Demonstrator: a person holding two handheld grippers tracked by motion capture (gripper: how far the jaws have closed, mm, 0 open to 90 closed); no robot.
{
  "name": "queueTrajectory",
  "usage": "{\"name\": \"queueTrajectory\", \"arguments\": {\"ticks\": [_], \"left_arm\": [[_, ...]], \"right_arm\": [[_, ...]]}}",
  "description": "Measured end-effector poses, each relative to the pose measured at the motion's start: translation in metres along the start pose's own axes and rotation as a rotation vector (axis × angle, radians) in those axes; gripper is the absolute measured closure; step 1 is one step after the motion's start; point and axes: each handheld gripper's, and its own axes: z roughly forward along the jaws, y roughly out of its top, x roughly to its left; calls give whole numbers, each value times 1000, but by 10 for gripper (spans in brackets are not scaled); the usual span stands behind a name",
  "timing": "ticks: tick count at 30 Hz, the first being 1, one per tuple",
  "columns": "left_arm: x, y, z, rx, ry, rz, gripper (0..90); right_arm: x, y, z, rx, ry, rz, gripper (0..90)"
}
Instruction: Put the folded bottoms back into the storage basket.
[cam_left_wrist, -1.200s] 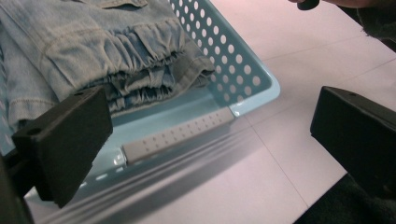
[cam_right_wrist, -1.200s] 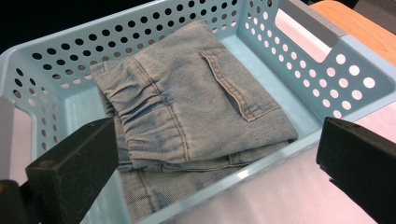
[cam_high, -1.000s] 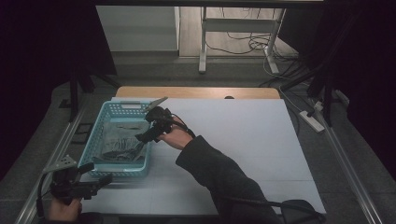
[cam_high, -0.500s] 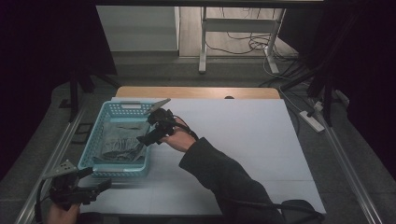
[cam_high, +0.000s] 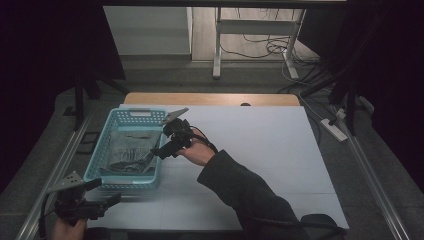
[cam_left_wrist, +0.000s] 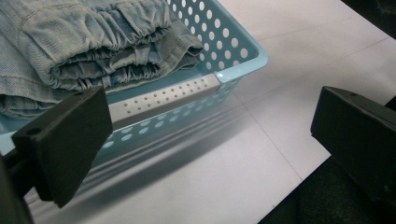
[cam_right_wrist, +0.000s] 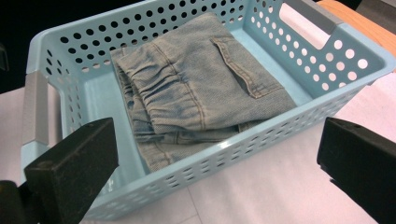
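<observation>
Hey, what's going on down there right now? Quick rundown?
Left gripper open, low by the table's near edge. Right gripper open, over basket rim. Folded jeans inside, untouched. Nothing in the way.

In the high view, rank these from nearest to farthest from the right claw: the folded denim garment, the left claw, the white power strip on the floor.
1. Folded light-blue denim garment: just left of the right claw, inside the light-blue perforated plastic basket.
2. Left claw: at the table's near-left corner.
3. White power strip: on the floor past the table's right edge.

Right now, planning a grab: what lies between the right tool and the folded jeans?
The basket's perforated near wall, seen in the right gripper view.
</observation>
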Motion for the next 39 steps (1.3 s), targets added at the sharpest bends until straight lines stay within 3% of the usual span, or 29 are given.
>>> {"name": "queueTrajectory", "arguments": {"ticks": [19,33,39], "left_arm": [[-5,0,-1,-10,2,-5,0],[-6,3,5,7,18,10,0],[-7,4,6,-10,6,30,0]], "right_arm": [[4,-18,-17,0,3,-6,0],[2,-30,-32,-3,-2,2,0],[2,-35,-42,0,-13,-3,0]]}}
